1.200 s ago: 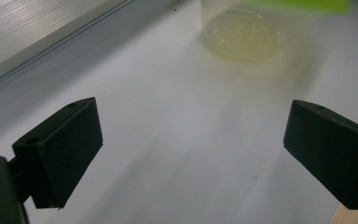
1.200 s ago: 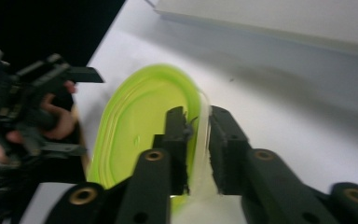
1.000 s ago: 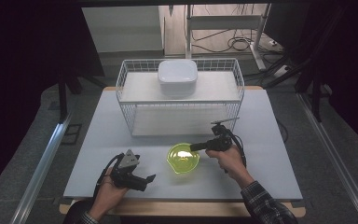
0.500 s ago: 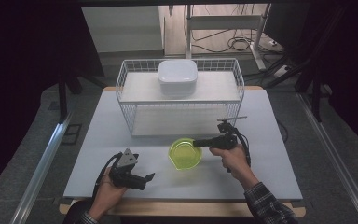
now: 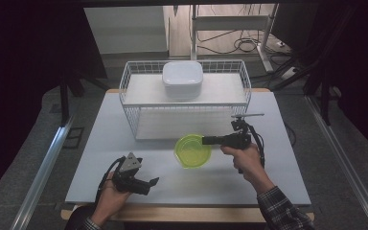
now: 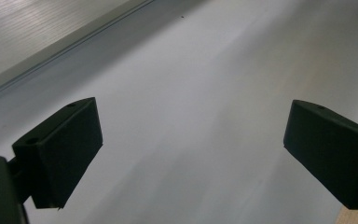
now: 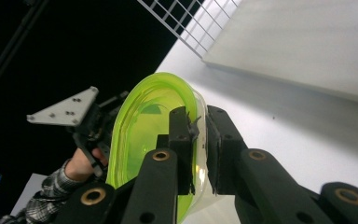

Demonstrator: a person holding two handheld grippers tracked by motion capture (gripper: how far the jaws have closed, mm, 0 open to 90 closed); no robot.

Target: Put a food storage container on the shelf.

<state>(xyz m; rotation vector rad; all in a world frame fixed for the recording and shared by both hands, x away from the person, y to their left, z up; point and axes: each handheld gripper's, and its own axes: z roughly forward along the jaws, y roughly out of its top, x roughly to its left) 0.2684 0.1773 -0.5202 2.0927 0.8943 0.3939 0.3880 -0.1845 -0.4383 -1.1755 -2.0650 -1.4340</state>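
1. Bowl: the lime-green plastic bowl hung just in front of the wire basket, off the surface, and was judged to be on its way up toward the basket.
2. Right gripper reached the bowl from the side away from the basket's left end; its fingers were clenched on the bowl's rim, one inside the wall and one outside. A rim pinch like this probably suited a thin-walled bowl too wide to span.
3. In the right gripper view the bowl stood tilted on edge, which followed from being carried by one point of the rim.
4. Left gripper lay low, well in front of the basket's left end, with its fingers released and wide apart over bare surface, apparently waiting.
5. White lidded container sat on the basket's top, at the middle; the space beside it looked free for the bowl.
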